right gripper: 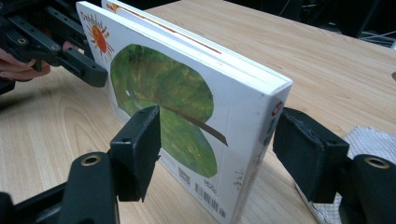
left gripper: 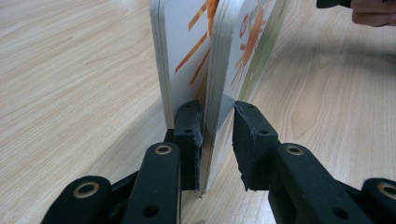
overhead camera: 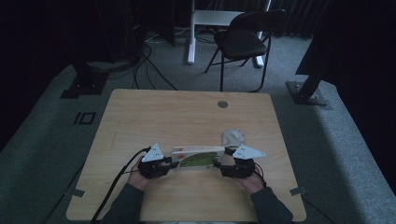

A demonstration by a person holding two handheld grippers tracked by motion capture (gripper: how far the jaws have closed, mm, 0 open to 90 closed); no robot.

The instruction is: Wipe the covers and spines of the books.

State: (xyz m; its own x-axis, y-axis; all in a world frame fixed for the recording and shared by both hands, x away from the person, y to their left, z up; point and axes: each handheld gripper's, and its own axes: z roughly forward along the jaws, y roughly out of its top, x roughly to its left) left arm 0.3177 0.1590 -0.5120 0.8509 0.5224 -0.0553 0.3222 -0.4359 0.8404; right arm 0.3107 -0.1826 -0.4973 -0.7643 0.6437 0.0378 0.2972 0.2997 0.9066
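Hands come in low from the near table (overhead camera: 140,112) edge, one at each end of a board book (overhead camera: 198,157) standing on its edge between them. Left gripper (overhead camera: 161,164) has its jaws around the loose cover pages, one pad against them, the other just off. Right gripper (overhead camera: 227,164) straddles the spine end, jaws spread, pads apart from the book. Cloth (overhead camera: 233,136) lies just beyond.

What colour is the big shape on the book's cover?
Mottled green, a leaf on the white book cover; the right gripper view shows it best.
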